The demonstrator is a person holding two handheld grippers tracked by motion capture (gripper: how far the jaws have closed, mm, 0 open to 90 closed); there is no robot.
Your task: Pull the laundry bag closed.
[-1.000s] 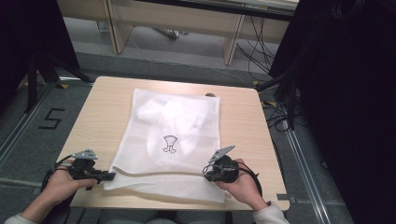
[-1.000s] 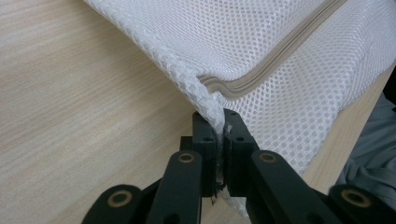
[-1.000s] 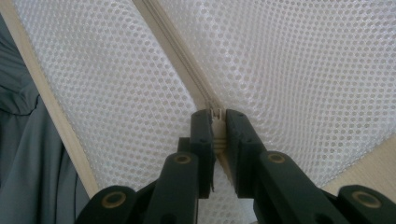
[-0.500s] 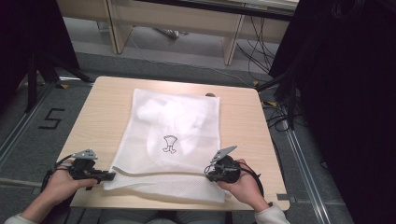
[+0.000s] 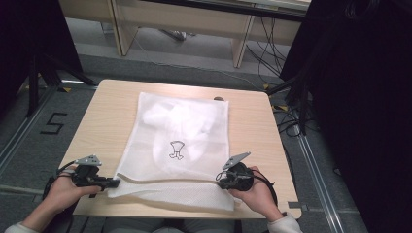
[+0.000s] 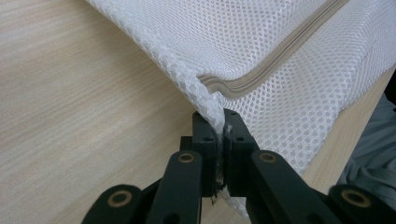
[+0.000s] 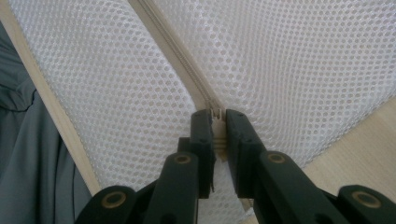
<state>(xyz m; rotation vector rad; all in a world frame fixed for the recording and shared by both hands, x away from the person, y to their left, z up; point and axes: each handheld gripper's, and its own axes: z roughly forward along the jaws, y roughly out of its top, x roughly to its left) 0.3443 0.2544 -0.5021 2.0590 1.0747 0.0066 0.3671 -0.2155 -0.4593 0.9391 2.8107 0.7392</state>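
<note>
Nothing moved since earlier | left tongs [image 6: 218,140] clamped on mesh bag [image 5: 184,121] corner | right tongs [image 7: 217,133] clamped on zipper pull [image 7: 217,114] | floor marking "5" [image 5: 53,124]

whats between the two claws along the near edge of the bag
In the high view, the mesh bag's zipper runs between the left claw and the right claw, with white mesh on both sides.
</note>
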